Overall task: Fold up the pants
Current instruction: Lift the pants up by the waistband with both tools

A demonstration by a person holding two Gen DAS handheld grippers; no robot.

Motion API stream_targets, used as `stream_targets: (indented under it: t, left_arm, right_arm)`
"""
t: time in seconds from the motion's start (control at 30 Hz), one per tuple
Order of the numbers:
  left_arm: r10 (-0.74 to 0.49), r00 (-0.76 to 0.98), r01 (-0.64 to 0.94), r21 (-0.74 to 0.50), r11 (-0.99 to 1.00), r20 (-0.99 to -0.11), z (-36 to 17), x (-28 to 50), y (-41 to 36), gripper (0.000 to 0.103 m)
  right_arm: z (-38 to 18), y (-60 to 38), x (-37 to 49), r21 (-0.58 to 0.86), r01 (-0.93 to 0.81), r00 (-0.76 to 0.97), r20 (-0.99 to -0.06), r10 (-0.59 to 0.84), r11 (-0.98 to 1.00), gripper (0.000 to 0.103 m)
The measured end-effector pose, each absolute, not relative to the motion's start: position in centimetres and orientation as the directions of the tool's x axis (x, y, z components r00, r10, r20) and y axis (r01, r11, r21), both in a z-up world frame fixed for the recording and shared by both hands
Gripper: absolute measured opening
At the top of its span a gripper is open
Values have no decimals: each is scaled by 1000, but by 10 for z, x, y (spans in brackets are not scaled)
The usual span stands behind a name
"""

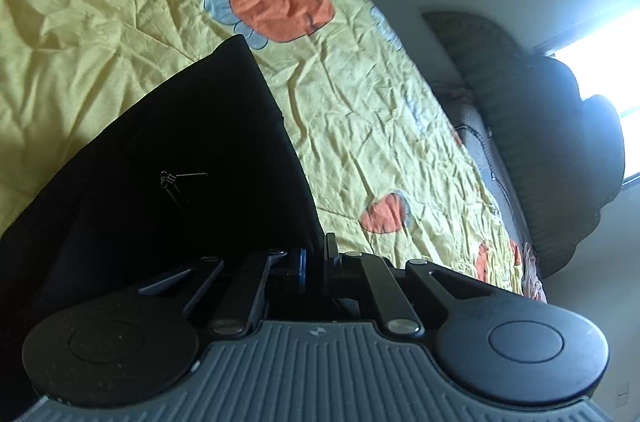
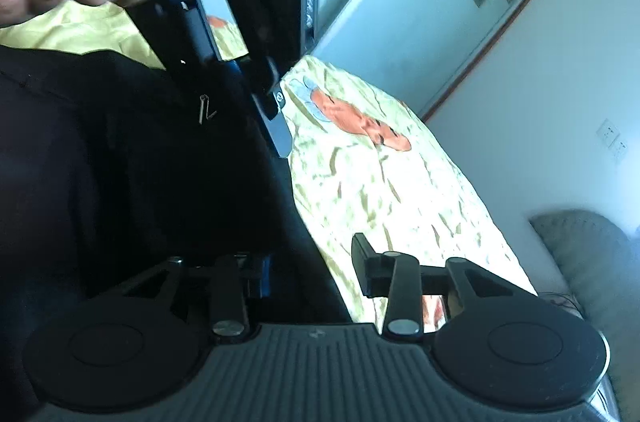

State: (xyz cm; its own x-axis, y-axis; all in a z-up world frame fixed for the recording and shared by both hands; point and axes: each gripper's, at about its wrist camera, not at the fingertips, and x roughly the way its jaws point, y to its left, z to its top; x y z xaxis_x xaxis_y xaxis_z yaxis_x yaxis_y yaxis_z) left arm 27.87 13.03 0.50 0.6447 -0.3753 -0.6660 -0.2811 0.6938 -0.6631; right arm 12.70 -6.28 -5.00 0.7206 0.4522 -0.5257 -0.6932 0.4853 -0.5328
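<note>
Left gripper [image 1: 314, 258] was clamped on black pants [image 1: 168, 158]; right gripper [image 2: 316, 272] stood apart beside them, above yellow carrot-print bedspread [image 1: 360, 110].

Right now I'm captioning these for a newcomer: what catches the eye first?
The black pants fill the left of both views, lying on a yellow bedspread printed with orange carrots. The left gripper is shut on the pants' edge; the right gripper gapes open.
</note>
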Motion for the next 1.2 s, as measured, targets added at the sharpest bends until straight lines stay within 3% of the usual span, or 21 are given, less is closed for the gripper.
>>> stream_targets:
  t: [0.03,0.07,0.1,0.17,0.27,0.33,0.4,0.43,0.47,0.63,0.87,0.97,1.2]
  left_arm:
    - [-371,657,-270,-665,697,-656,6,273,129,6]
    - [-367,668,-260,-665,700,-648,6,269,129,6]
    - [-361,676,-251,-662,706,-642,6,267,128,9]
    - [-337,689,-252,-648,719,-642,5,268,128,31]
    - [-317,710,-267,-656,706,-629,4,268,137,48]
    - [-291,719,-274,-643,715,-631,4,271,139,51]
    - [-293,706,-281,-634,720,-645,2,274,139,38]
    - [-284,702,-285,-624,728,-653,2,272,139,16]
    - [-276,700,-286,-613,737,-659,2,270,138,9]
    - [-252,749,-266,-626,733,-613,8,233,146,7]
    - [-251,768,-223,-615,756,-589,12,204,142,7]
    - [-267,763,-225,-629,744,-589,12,197,145,7]
    - [-281,772,-174,-615,769,-570,23,157,154,7]
  right_arm:
    - [-48,-62,128,-517,-702,712,-528,462,491,34]
    - [-45,-60,129,-503,-708,706,-533,466,497,15]
    - [-44,-59,127,-499,-713,701,-535,472,493,9]
    - [-44,-52,117,-544,-701,713,-519,471,462,8]
    - [-48,-48,96,-593,-695,716,-514,473,406,7]
    - [-52,-45,87,-626,-681,726,-509,463,380,7]
    - [-52,-46,88,-607,-692,717,-517,467,390,7]
    - [-53,-46,88,-603,-692,718,-517,466,396,7]
    - [-53,-45,89,-612,-683,727,-512,457,400,7]
    - [-58,-55,96,-657,-610,791,-475,385,443,15]
    - [-48,-106,132,-617,-520,840,-496,220,591,15]
    - [-45,-120,135,-626,-479,856,-487,171,615,7]
    - [-24,-112,93,-671,-449,884,-427,188,590,4]
